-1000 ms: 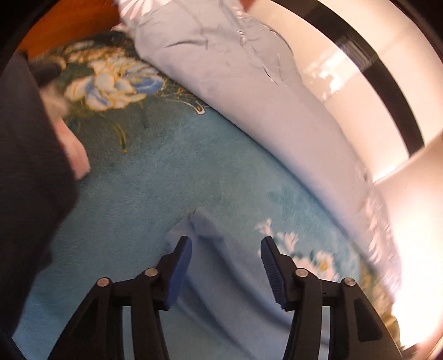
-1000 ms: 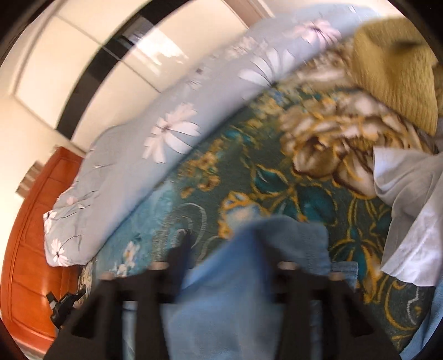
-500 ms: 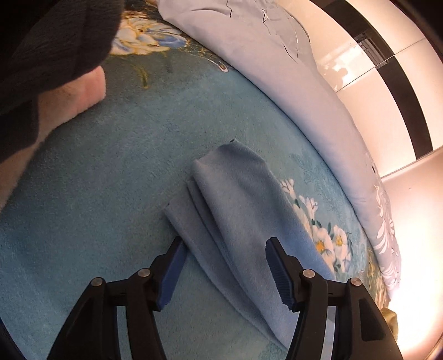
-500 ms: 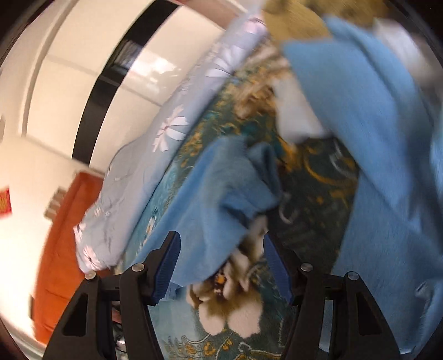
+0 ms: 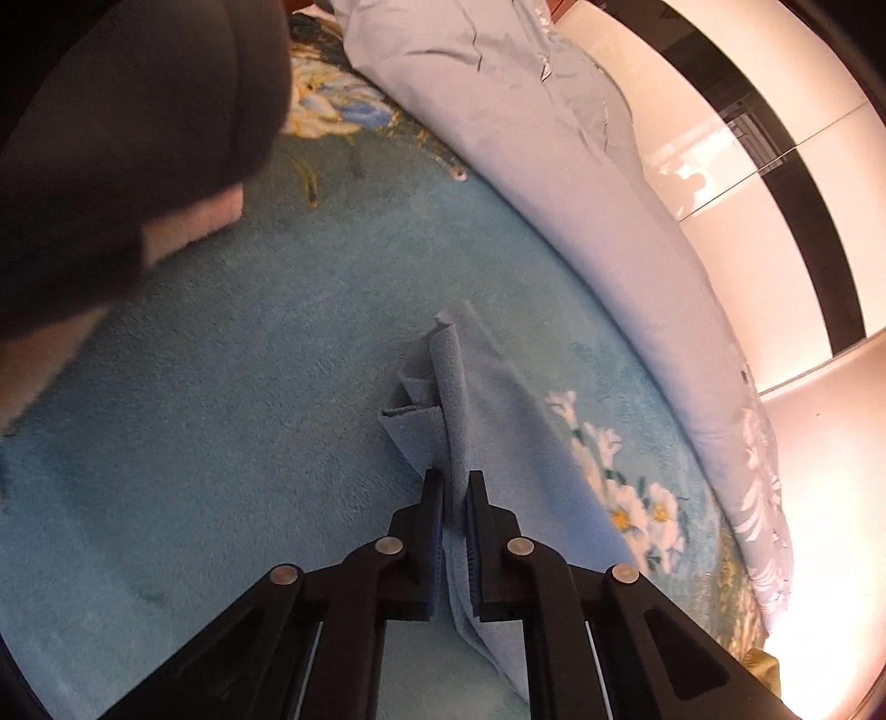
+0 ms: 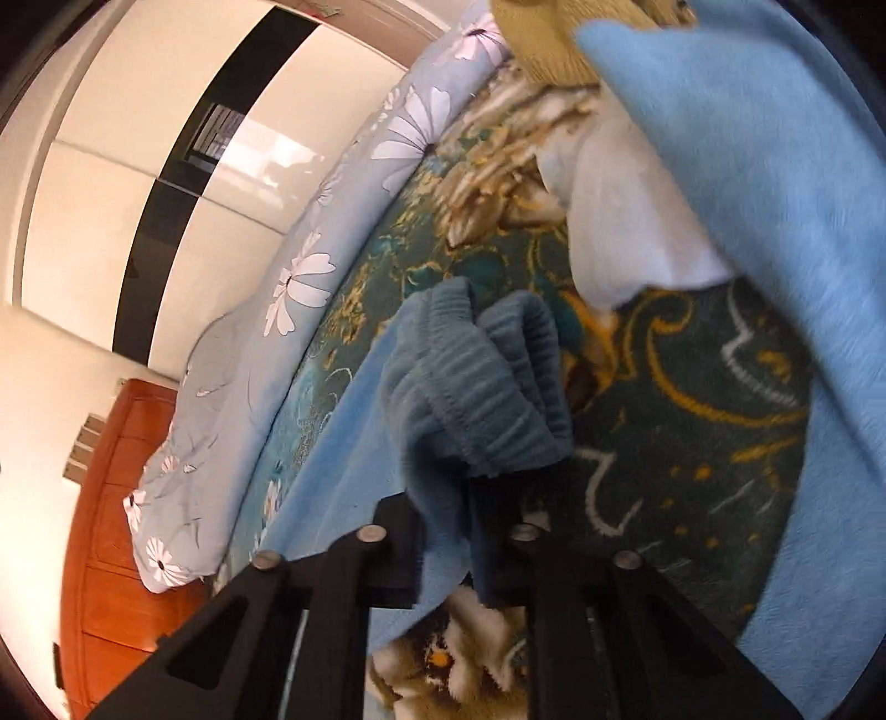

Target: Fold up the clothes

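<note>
A light blue garment (image 5: 487, 399) lies in a long folded strip on the teal floral blanket (image 5: 232, 421). My left gripper (image 5: 455, 482) is shut on one end of it, pinching a raised fold. In the right wrist view my right gripper (image 6: 448, 498) is shut on the same blue garment (image 6: 354, 421) just below its ribbed waistband (image 6: 476, 404), which bunches above the fingers.
A pale blue flowered duvet (image 5: 581, 183) runs along the far bed edge, also in the right wrist view (image 6: 299, 277). Another blue garment (image 6: 775, 221), a white cloth (image 6: 626, 221) and a mustard knit (image 6: 548, 39) lie at the right. A dark sleeve (image 5: 122, 127) hangs at upper left.
Both grippers were open half a second ago and have now closed on the blue garment. The left has moved in onto the fold; the right onto the cloth below the waistband.
</note>
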`<state>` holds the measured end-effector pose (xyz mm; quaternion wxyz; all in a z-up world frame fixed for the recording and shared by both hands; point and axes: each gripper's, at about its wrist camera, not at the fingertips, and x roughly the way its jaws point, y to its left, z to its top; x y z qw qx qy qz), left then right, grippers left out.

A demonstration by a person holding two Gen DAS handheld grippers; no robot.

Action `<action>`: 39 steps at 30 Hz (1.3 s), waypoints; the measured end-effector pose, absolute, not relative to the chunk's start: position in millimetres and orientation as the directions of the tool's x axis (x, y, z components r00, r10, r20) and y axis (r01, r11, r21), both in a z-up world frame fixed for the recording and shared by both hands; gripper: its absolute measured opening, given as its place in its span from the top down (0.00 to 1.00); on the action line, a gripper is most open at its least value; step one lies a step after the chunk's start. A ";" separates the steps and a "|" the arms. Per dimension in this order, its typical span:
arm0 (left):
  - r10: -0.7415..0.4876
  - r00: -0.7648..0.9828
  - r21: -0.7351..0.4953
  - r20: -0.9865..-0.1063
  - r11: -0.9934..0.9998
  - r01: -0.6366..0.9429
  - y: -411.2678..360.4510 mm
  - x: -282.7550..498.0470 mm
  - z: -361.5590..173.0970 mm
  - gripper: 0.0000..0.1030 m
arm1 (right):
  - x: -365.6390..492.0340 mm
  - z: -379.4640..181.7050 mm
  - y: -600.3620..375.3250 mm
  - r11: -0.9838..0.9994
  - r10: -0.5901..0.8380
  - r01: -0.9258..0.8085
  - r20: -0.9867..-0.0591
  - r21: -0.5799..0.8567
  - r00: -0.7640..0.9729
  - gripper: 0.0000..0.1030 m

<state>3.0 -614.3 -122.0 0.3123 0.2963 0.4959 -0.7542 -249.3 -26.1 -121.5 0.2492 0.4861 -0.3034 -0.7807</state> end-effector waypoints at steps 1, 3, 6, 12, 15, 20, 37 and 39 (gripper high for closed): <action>-0.178 -0.645 -0.575 -0.743 -0.325 0.751 -611.6 7.2 -110.4 0.93 | -247.8 -111.1 -25.2 -0.692 -0.689 0.120 -0.602 0.712 -0.404 0.89; -0.171 -0.680 -0.597 -0.713 -0.361 0.716 -603.3 16.0 -84.1 0.93 | -243.8 -88.5 -23.5 -0.688 -0.703 0.174 -0.587 0.704 -0.402 0.89; -0.164 -0.734 -0.624 -0.659 -0.424 0.656 -581.6 41.1 -47.8 0.93 | -231.5 -53.9 -21.2 -0.695 -0.708 0.264 -0.575 0.669 -0.410 0.89; -0.219 -0.791 -0.567 -0.571 -0.591 0.573 -525.7 125.4 1.3 0.93 | -191.5 -27.7 26.5 -0.656 -0.754 0.385 -0.538 0.649 -0.377 0.89; -0.247 -0.760 -0.525 -0.601 -0.595 0.609 -517.9 166.4 -27.7 0.92 | -170.3 -52.2 48.5 -0.671 -0.742 0.388 -0.582 0.632 -0.334 0.88; -0.213 -0.679 -0.542 -0.702 -0.458 0.704 -503.5 213.5 -95.5 0.92 | -154.6 -109.1 59.6 -0.698 -0.714 0.315 -0.660 0.643 -0.233 0.88; -0.369 -0.770 -0.318 -0.521 -0.753 0.576 -373.3 194.7 20.7 0.92 | -95.8 -83.5 111.9 -0.784 -0.616 0.283 -0.632 0.553 -0.470 0.27; -0.311 -0.819 -0.294 -0.482 -0.823 0.486 -340.4 173.6 40.3 0.92 | -92.6 -85.4 111.7 -0.769 -0.634 0.285 -0.623 0.573 -0.458 0.27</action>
